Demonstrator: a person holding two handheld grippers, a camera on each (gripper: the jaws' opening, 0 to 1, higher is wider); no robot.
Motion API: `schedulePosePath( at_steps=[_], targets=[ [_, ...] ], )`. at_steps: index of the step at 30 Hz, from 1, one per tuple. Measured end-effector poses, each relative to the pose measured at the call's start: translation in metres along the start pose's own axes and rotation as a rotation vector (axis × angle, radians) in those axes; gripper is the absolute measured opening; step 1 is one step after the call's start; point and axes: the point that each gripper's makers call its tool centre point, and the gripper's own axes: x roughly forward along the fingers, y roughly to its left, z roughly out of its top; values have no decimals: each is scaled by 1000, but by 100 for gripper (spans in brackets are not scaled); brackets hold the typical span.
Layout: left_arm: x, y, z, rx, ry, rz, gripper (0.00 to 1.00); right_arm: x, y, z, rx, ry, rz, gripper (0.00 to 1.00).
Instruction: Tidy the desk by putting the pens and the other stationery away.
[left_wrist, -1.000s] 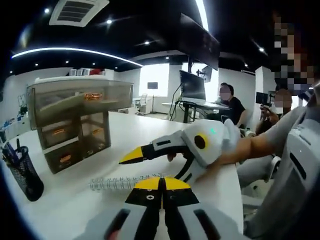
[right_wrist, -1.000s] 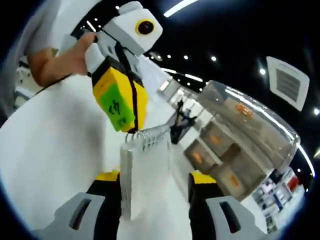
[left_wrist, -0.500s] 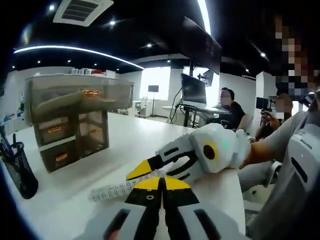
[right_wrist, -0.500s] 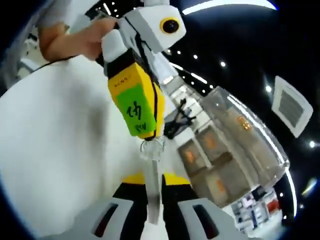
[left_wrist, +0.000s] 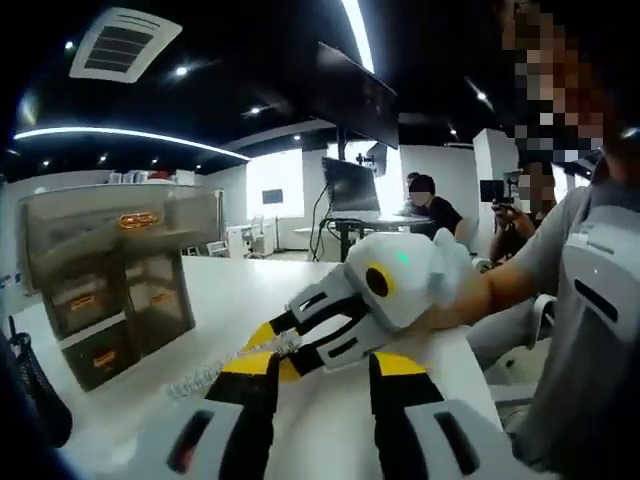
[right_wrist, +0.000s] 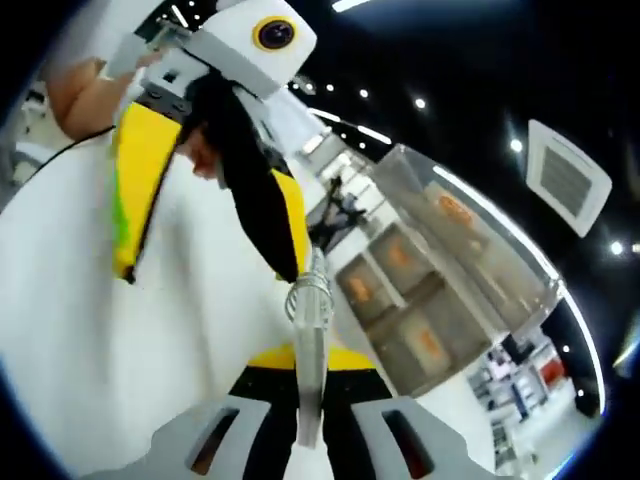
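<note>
A spiral-bound notebook (right_wrist: 310, 330) stands edge-on between the jaws of my right gripper (right_wrist: 308, 358), which is shut on it. In the left gripper view the right gripper (left_wrist: 272, 348) comes in from the right, and the notebook's wire spiral (left_wrist: 205, 378) sticks out to its left, just above the white desk (left_wrist: 240, 290). My left gripper (left_wrist: 322, 362) is open, its jaws standing on either side of the right gripper's tips. In the right gripper view the left gripper (right_wrist: 208, 275) hangs from the upper left, jaws spread wide over the spiral.
A translucent drawer unit (left_wrist: 110, 290) (right_wrist: 430, 320) stands on the desk beyond the notebook. A black mesh pen holder (left_wrist: 35, 400) sits at the near left. A person's arm (left_wrist: 510, 285) holds the right gripper. Other people sit at a desk with monitors (left_wrist: 350, 185) behind.
My right gripper closed on the notebook. My left gripper, shut on the spiral before, has opened and let go.
</note>
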Motion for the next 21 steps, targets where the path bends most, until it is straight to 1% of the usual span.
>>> schedulePosePath(
  at_steps=[2,3,5,6,7,8,9,11,12,14,15,16,17,19,21],
  targets=[
    [-2,3,-1,13,4,11,55,-2,-5,-1,18,2,-10,5],
    [-4,7,-3,19,12,25,56,-3,-8,-2,27,-1,-12,5],
    [-10,15,-7,23,21,42,56,-4,-11,-2,40,-4,-19,5],
    [-13,21,-11,15,31,55,56,-6,-16,-2,16,0,-38,5],
    [-15,24,-13,14,38,65,56,-9,-26,-2,-43,7,-83,5],
    [-17,30,-17,26,55,88,56,-11,-30,-3,-57,17,-101,5],
    [-18,36,-22,63,82,107,56,-12,-31,-4,-55,19,-105,5],
    [-20,39,-26,89,104,114,57,-14,-37,-5,-45,16,-114,5],
    [-21,39,-28,112,117,105,57,-16,-41,-6,-23,14,-124,5],
    [-23,35,-28,191,132,43,61,-17,-46,-10,4,23,-131,5],
    [-25,35,-28,226,142,34,63,-17,-49,-12,14,29,-137,5],
    [-29,39,-31,269,171,24,63,-18,-51,-14,27,33,-143,5],
    [-30,41,-32,277,177,22,63,-19,-53,-15,45,34,-147,5],
    [-38,57,-34,291,179,31,62,-18,-54,-18,102,29,-140,5],
    [-42,69,-34,312,166,42,60,-17,-58,-22,121,32,-142,5]
  ],
)
